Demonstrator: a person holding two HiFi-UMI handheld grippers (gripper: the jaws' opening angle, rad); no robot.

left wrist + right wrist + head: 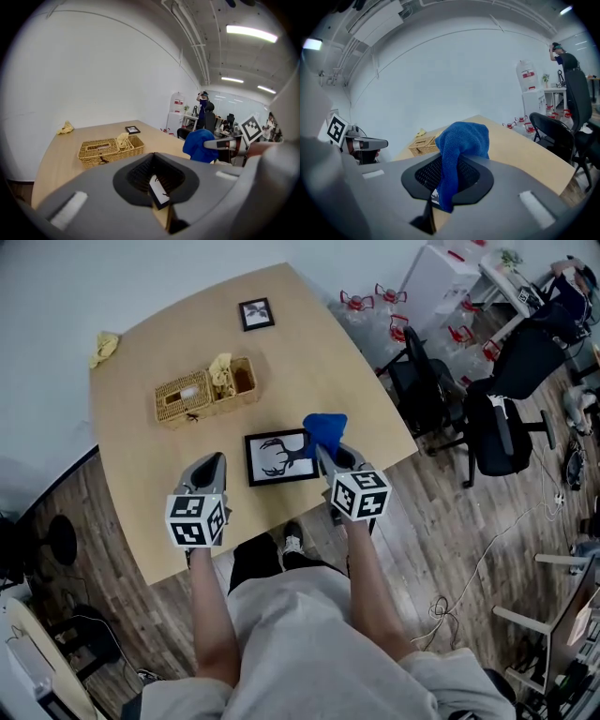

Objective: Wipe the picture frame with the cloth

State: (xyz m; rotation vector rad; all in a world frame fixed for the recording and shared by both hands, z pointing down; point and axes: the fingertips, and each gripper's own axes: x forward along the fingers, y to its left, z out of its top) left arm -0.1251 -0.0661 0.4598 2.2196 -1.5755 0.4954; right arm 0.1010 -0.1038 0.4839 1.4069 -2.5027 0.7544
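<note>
A black picture frame (281,457) with an antler print lies flat on the wooden table (347,371), near its front edge. My right gripper (325,448) is shut on a blue cloth (324,428). The cloth hangs bunched over the frame's right end. In the right gripper view the blue cloth (461,140) drapes over the closed jaws. My left gripper (210,468) hovers just left of the frame, jaws together with nothing in them. A sliver of the frame (159,193) shows below its jaws in the left gripper view, and the blue cloth (199,145) shows to the right.
A wicker basket (192,395) with a yellow cloth in one compartment stands behind the frame. A small second frame (256,313) sits at the far edge, and another yellow cloth (103,348) at the far left corner. Office chairs (497,432) stand right of the table.
</note>
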